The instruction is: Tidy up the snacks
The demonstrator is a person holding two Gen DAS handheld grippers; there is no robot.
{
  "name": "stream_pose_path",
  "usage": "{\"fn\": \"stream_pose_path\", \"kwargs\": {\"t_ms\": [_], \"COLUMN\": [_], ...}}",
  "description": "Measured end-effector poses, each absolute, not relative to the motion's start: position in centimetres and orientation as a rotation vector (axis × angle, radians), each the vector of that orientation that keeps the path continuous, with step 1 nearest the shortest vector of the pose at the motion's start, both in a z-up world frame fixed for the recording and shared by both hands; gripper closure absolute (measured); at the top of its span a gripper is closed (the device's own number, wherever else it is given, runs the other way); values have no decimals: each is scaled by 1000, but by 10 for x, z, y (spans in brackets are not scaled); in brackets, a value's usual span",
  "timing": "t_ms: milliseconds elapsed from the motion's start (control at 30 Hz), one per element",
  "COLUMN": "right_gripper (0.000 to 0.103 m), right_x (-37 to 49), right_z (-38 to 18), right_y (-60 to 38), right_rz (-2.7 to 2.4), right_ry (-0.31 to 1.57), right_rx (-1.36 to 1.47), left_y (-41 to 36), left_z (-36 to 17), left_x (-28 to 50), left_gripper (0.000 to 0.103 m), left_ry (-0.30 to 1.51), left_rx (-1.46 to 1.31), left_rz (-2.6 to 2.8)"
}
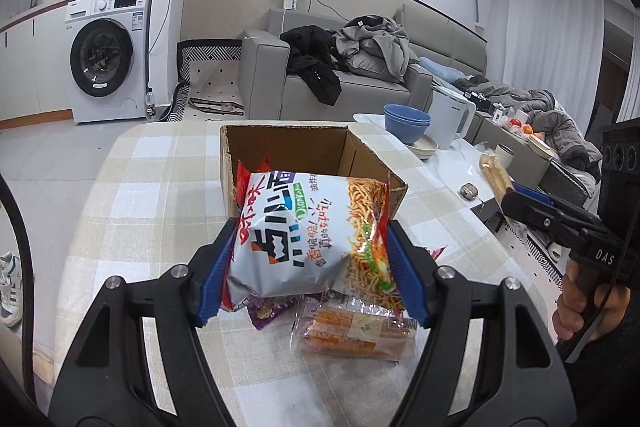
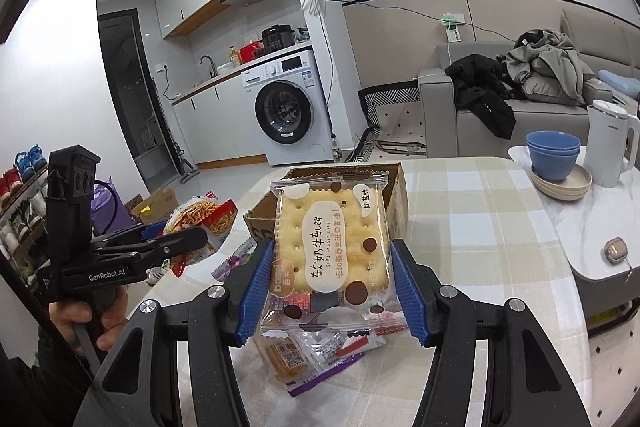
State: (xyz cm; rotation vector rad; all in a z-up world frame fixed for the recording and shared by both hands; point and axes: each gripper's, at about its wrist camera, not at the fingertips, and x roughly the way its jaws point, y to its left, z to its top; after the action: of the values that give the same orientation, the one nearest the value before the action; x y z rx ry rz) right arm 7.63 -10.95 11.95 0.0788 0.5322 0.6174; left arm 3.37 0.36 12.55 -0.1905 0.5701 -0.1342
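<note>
My left gripper [image 1: 310,267] is shut on a white and red noodle snack bag [image 1: 304,231], held above the table just in front of an open cardboard box [image 1: 288,147]. My right gripper [image 2: 332,287] is shut on a clear packet of nougat crackers [image 2: 332,251], held up before the same box [image 2: 396,195]. More snack packets lie on the checked tablecloth below: an orange cracker pack [image 1: 356,335] and a purple wrapper [image 1: 264,311]. The left gripper with the noodle bag [image 2: 200,223] shows at the left of the right wrist view. The right gripper [image 1: 516,199] shows at the right of the left wrist view.
Stacked blue bowls [image 1: 406,123] on cream plates and a white kettle [image 1: 450,119] stand on a marble side table [image 2: 580,227] right of the box. A grey sofa [image 1: 360,83] with clothes and a washing machine [image 1: 108,55] are behind.
</note>
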Motion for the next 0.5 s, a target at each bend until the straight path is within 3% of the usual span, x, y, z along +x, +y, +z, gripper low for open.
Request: {"fn": "stream_pose_path", "kwargs": {"t_ms": [500], "right_gripper": [44], "right_x": [99], "right_z": [127], "right_y": [-90], "right_rz": [643], "right_ry": [519], "right_rx": [62], "left_y": [12], "left_z": [145], "left_x": [61], "left_gripper": [35], "left_ry": [554], "left_rx": [-200], "left_rz": [-87]}}
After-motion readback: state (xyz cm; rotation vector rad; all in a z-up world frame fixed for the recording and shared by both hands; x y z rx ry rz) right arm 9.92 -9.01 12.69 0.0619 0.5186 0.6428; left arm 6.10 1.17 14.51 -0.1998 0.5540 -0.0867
